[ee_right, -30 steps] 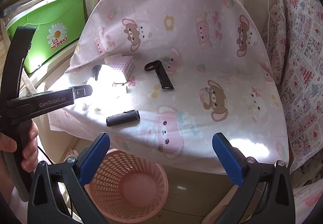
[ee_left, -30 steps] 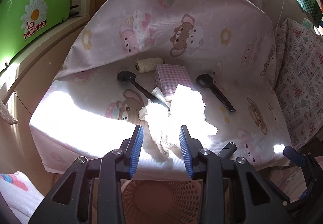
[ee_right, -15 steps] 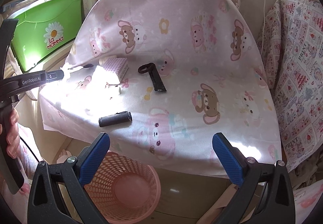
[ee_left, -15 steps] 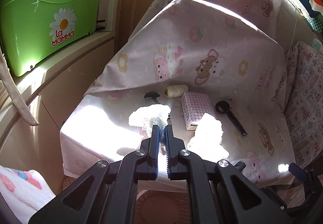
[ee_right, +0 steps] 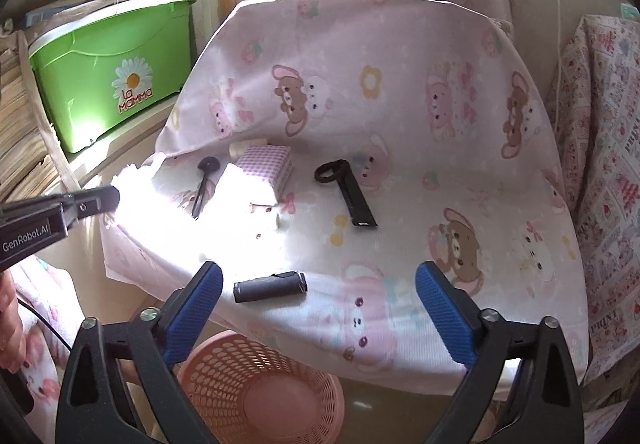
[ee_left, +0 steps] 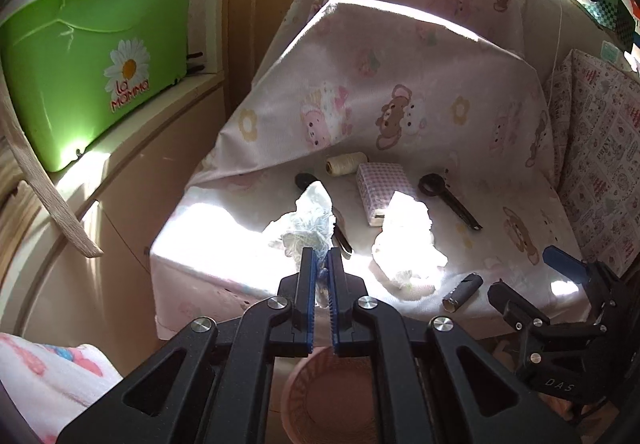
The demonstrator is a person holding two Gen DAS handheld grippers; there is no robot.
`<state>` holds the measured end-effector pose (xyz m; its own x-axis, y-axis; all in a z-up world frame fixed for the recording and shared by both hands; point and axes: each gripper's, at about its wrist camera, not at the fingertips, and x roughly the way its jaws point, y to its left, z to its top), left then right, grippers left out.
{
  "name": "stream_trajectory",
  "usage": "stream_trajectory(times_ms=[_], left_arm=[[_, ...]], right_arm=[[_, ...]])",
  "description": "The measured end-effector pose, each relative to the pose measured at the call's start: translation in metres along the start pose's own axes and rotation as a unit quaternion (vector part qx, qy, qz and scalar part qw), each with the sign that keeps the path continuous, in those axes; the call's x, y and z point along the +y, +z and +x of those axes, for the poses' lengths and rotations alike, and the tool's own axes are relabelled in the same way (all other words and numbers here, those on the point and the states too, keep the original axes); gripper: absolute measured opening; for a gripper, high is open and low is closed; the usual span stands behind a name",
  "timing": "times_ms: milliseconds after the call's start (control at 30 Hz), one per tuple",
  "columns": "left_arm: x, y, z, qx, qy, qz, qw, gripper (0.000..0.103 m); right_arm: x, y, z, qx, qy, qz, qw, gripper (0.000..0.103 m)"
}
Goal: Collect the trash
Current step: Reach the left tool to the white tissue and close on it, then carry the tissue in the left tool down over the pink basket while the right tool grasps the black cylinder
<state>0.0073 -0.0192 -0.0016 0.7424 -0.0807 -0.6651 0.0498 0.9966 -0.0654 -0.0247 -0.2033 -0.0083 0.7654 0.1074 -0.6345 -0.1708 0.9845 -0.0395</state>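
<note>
A: What is the left gripper [ee_left: 320, 268] doing?

B: Its blue pads [ee_left: 305, 284] are pinching together on a crumpled clear wrapper [ee_left: 308, 219]. The wrapper is sticking up past the tips toward 12 o'clock, above the near left corner of the sheet [ee_left: 400, 107].

A: And the right gripper [ee_right: 318, 308]?

B: Its jaws are standing wide apart, holding nothing. It is hovering off the near edge of the sheet, and in the left view it is showing at 4 o'clock.

A: Where is the rest of the trash lying?

B: A white tissue wad [ee_left: 406, 240] is resting on the sheet at 2 o'clock from the left tips, in hard sunlight. A dark tube [ee_right: 270, 286] is lying on its side near the front edge, between the right gripper's pads [ee_right: 196, 308] in the right view.

A: Where is the basket?

B: The pink basket [ee_right: 260, 384] is standing on the floor below the front edge, at 6 o'clock in both views, under the left gripper.

A: What else is sitting farther out?

B: A checked box [ee_left: 384, 187] is touching the tissue's far side. A twine spool [ee_left: 346, 163] is lying just beside the box at 10 o'clock. A black opener [ee_right: 348, 195] is lying to the box's right, a black spoon [ee_right: 204, 183] to its left. A green bin [ee_left: 92, 83] is sitting on a shelf at 9 o'clock.
</note>
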Motion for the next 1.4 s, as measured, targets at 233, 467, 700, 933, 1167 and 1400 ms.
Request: stream_trajectory(times_ms=[233, 467, 700, 933, 1167, 1400], left_arm=[[0.021, 0.007, -0.008, -0.007, -0.007, -0.025, 0.9996, 0.005], [0.007, 0.006, -0.025, -0.043, 0.009, 0.019, 0.9988, 0.005], [0.008, 0.003, -0.018, -0.029, 0.017, 0.019, 0.9993, 0.005], [0.014, 0.003, -0.03, -0.035, 0.019, -0.002, 0.9992, 0.005], [0.016, -0.008, -0.031, 0.002, -0.003, -0.009, 1.0, 0.005], [0.018, -0.041, -0.013, 0.097, -0.015, -0.031, 0.9947, 0.005]], right_arm=[[0.016, -0.004, 0.023, 0.037, 0.029, -0.026, 0.999, 0.073], [0.018, -0.008, 0.036, 0.055, 0.029, -0.021, 0.998, 0.066], [0.015, -0.006, 0.039, 0.064, 0.039, -0.007, 0.997, 0.052], [0.009, -0.005, 0.016, 0.04, 0.046, 0.012, 0.998, 0.052], [0.005, -0.011, -0.01, 0.035, 0.056, 0.028, 0.997, 0.052], [0.013, -0.015, -0.039, 0.051, 0.073, 0.035, 0.995, 0.052]])
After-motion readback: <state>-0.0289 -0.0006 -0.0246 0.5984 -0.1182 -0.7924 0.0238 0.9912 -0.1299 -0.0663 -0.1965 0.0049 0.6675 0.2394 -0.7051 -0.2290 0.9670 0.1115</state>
